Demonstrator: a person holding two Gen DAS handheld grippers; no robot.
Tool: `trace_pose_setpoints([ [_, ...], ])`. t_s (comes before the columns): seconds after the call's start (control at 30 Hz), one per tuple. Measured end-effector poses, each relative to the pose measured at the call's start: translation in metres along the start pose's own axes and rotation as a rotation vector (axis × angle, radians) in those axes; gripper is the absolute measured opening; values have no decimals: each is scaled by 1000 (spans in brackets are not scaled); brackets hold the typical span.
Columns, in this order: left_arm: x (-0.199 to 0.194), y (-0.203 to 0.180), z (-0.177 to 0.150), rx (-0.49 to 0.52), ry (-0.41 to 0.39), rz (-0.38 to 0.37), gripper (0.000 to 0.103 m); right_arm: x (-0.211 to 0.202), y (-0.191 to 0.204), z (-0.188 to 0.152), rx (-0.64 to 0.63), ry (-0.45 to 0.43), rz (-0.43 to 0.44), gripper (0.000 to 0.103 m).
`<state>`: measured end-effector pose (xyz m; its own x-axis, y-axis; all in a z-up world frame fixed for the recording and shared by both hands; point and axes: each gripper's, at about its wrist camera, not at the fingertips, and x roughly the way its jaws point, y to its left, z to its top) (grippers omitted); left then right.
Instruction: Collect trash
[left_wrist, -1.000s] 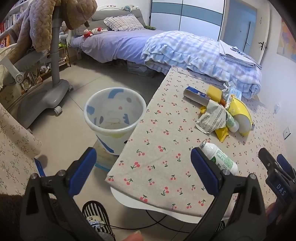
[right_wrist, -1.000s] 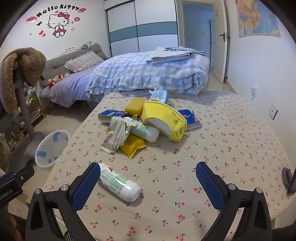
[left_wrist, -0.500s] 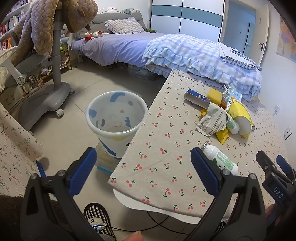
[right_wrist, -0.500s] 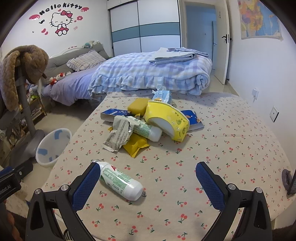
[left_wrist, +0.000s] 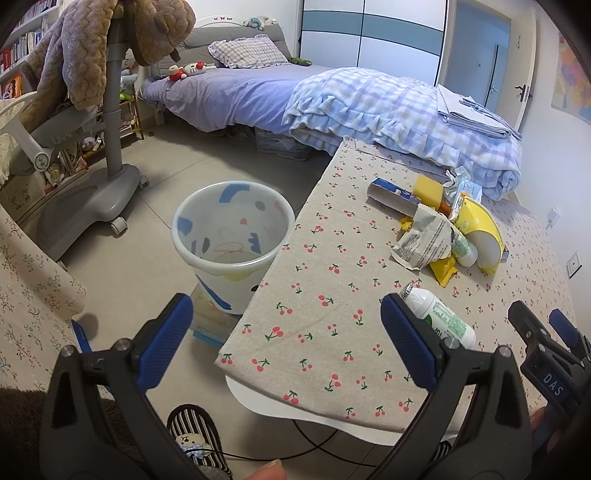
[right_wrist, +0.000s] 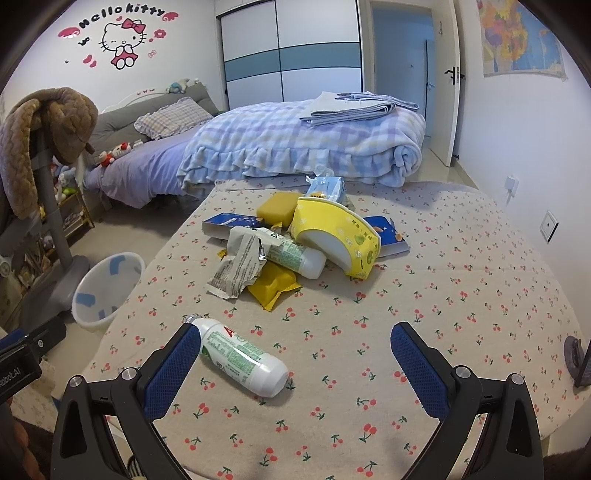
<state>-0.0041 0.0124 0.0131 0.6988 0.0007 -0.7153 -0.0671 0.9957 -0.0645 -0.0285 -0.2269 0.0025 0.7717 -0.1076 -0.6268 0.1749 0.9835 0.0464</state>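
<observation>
A white bottle with a green label (right_wrist: 242, 356) lies alone on the cherry-print table (right_wrist: 443, 295), just in front of my right gripper (right_wrist: 295, 363), which is open and empty. Behind it is a trash pile: a crumpled wrapper (right_wrist: 240, 264), a second white bottle (right_wrist: 295, 256), a yellow packet (right_wrist: 273, 286), a yellow paper bowl (right_wrist: 336, 236), a blue box (right_wrist: 231, 223). A white bin (left_wrist: 231, 236) stands on the floor left of the table. My left gripper (left_wrist: 288, 339) is open and empty, over the table's near-left corner. The lone bottle (left_wrist: 439, 317) lies by its right finger.
A bed (left_wrist: 332, 99) with a checked blanket runs behind the table. A grey wheeled stand (left_wrist: 92, 195) draped with a brown plush stands left of the bin. A striped slipper (left_wrist: 195, 428) and a cable lie on the floor under the table edge.
Both grippers have pulled back and risen slightly, so the table, the bin and the trash sit a little lower and farther in view. Nothing was grasped; the trash has not moved.
</observation>
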Motion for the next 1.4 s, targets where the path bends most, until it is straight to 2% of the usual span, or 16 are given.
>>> trace_pose_setpoints([
  [1.4,-1,0,0,-1,-6,-1,101,1,0,0,1,4,2,103],
])
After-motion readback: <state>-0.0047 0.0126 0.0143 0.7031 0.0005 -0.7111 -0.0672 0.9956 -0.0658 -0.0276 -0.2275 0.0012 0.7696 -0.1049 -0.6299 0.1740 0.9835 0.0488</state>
